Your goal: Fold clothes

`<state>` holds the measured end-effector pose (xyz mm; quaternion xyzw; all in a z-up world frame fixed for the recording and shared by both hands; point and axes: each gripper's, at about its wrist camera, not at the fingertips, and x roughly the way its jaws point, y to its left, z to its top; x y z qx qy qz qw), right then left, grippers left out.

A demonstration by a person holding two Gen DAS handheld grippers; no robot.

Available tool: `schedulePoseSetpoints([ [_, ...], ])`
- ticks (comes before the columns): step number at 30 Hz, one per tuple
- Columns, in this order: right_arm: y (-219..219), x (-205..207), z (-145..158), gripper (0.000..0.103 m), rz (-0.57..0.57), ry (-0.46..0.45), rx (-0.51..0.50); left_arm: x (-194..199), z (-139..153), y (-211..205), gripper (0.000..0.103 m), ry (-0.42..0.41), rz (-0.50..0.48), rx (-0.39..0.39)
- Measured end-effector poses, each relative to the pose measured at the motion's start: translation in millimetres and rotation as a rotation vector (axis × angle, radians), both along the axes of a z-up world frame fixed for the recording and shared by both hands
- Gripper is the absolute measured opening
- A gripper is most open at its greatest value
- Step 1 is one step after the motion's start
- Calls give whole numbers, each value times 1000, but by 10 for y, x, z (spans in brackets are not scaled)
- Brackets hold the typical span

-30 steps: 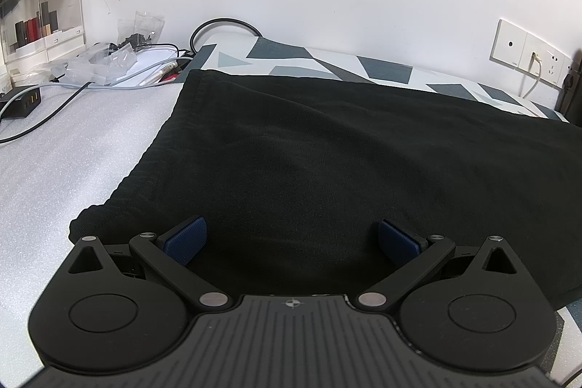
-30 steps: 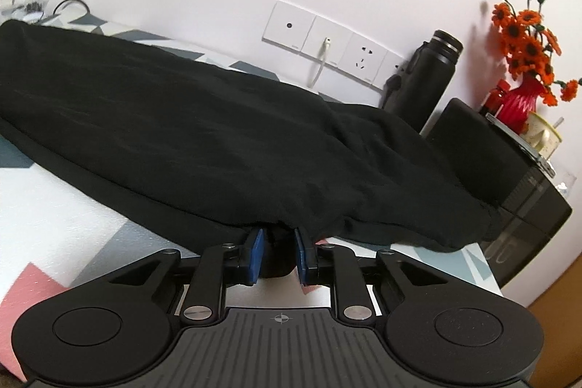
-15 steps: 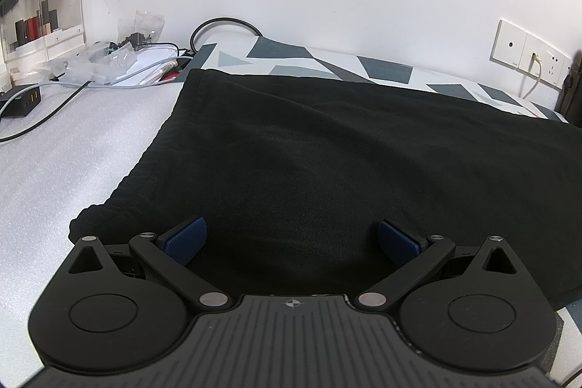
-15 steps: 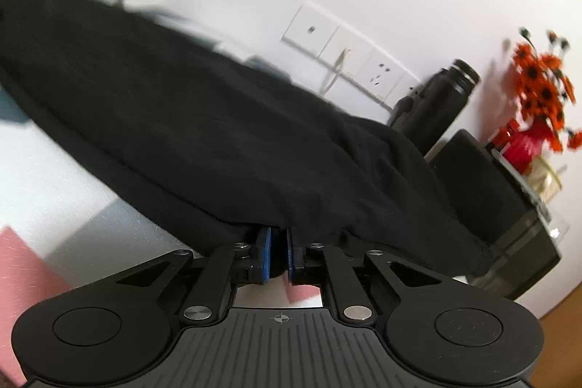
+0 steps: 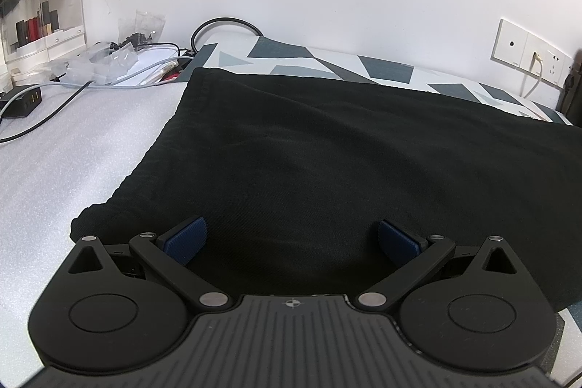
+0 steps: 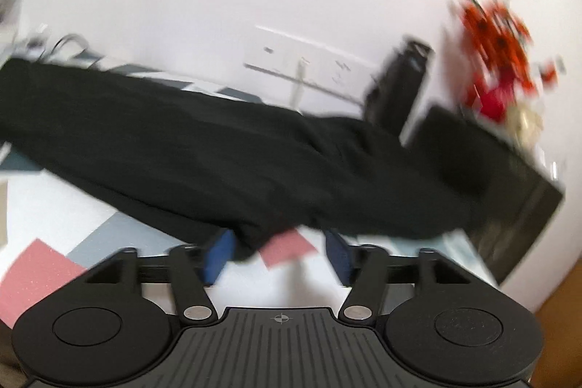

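You spread your right claw (image 6: 280, 253), releasing the black garment (image 6: 203, 155) at 12 o'clock; your left claw (image 5: 291, 239) stayed apart.

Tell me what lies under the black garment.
The black garment lies on a cover with grey and white triangles; pink patches show at its near edge. Its left end rests on white foam sheet. Whatever sits beneath its middle is hidden.

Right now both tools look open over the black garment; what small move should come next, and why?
Probably bring the right tool forward a little and close it on the near hem of the black garment. Its pads stand apart and only a fold of hem droops between them, ungripped. The left tool is wide open over the flat cloth too, so nothing holds the garment for a fold. The right view is blurred, so go slowly.
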<state>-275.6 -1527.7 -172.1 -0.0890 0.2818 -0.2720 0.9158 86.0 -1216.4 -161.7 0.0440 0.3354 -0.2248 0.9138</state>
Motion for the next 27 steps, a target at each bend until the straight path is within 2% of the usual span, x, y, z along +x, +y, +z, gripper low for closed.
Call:
schedulePoseSetpoints([
  [4,-35,275,-94,53,-17,48,-1,-3,1,-1,103,0,1,-1],
  [9,-133,461,-111,54,-66,48,-11,-4,0,3,103,0,0,-1],
  [12,-108,428,-102,53,-80,49,-76,-4,-1,-1,103,1,1,-2],
  [14,-119,255,-82,53,-64,4,-112,-3,-3,2,103,3,2,-5],
  [16,-146,27,-109,61,-43,-38,-140,-2,-4,5,103,5,3,-9],
  [17,-192,-18,-130,63,-52,-47,-107,-2,-3,5,103,6,0,-10],
  [21,-381,-147,-217,62,-91,-84,51,-8,-2,-6,103,3,-6,-6],
  [24,-418,-172,-215,61,-78,-101,80,-8,-1,-8,103,2,-4,-4],
  [27,-470,-301,-185,65,-52,-135,163,-9,-1,-9,103,2,-1,-2],
])
